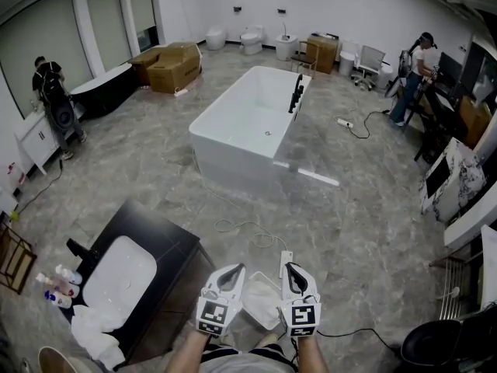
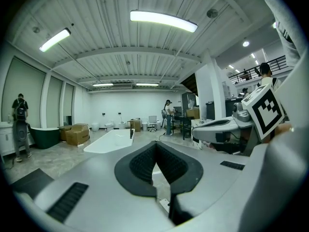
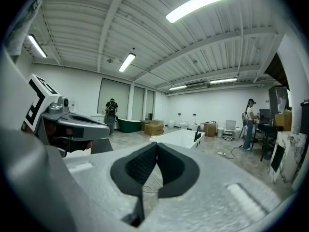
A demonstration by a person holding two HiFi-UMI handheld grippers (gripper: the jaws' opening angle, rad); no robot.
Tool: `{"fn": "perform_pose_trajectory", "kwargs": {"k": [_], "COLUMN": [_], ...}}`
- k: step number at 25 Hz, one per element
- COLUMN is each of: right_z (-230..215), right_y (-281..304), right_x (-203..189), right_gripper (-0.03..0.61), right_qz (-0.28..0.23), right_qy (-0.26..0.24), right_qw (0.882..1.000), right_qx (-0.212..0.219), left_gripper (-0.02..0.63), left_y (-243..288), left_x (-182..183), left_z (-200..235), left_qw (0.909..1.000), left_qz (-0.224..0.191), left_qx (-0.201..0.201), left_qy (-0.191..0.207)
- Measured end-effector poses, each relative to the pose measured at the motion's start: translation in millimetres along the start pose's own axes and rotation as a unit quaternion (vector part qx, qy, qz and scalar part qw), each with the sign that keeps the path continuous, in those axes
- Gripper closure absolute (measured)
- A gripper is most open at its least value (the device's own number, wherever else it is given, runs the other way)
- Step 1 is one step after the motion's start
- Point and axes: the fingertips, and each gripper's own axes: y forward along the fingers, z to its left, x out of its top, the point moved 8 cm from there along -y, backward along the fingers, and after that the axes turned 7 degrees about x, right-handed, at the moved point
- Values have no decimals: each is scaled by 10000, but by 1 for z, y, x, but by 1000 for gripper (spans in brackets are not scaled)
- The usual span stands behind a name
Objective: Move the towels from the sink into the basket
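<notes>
Bottom centre of the head view: the left gripper [image 1: 231, 272] and the right gripper [image 1: 293, 270] were held side by side, apart from each other, both pointing toward the top of the frame. Each gripper's own view showed its dark pads pressed together at the tips. Both tongs were clenched with nothing between them.

A white basket [image 1: 260, 303] sat on the floor between and below the two grippers. A white power strip [image 1: 285, 261] with a looped cable lay just above it.

Lower left of the head view: a black vanity [image 1: 167, 247] carried a white sink [image 1: 120, 274], with a black tap [image 1: 78, 249] at the sink's left edge. The towels [image 1: 97, 334] lay in a white heap at the near end of the sink, on the lower corner of the vanity and well apart from the basket. Whether any part of the heap rested inside the basin could not be told. Small bottles [image 1: 58, 282] stood to the left of the sink.

Centre of the frame: a white freestanding bathtub [image 1: 248, 119] stood on the grey stone floor, with a black tap on its right rim.

Upper part of the frame:
- cardboard boxes [image 1: 175, 64], left of centre
- a dark tub [image 1: 109, 90], further left
- toilets [image 1: 252, 39], along the far wall
- one person [image 1: 53, 95], at the upper left
- another person [image 1: 415, 72], at the upper right beside a desk
</notes>
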Motion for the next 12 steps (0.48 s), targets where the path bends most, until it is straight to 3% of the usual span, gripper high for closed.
{"fn": "perform_pose_trajectory", "kwargs": {"k": [7, 12], "right_z": [-9, -2], "right_y": [-16, -27], "right_x": [0, 2], "right_gripper": [578, 578], "right_qz": [-73, -160], "right_qy": [-4, -79], "right_qw": [9999, 9989], "right_qx": [95, 431], "left_gripper": [604, 604], "left_y": [-5, -22], "left_x": [7, 9], "left_z": [-16, -25], "left_qw": [9998, 9987], "left_qz": [-69, -94], "left_qx": [156, 503], "left_qy": [46, 37]}}
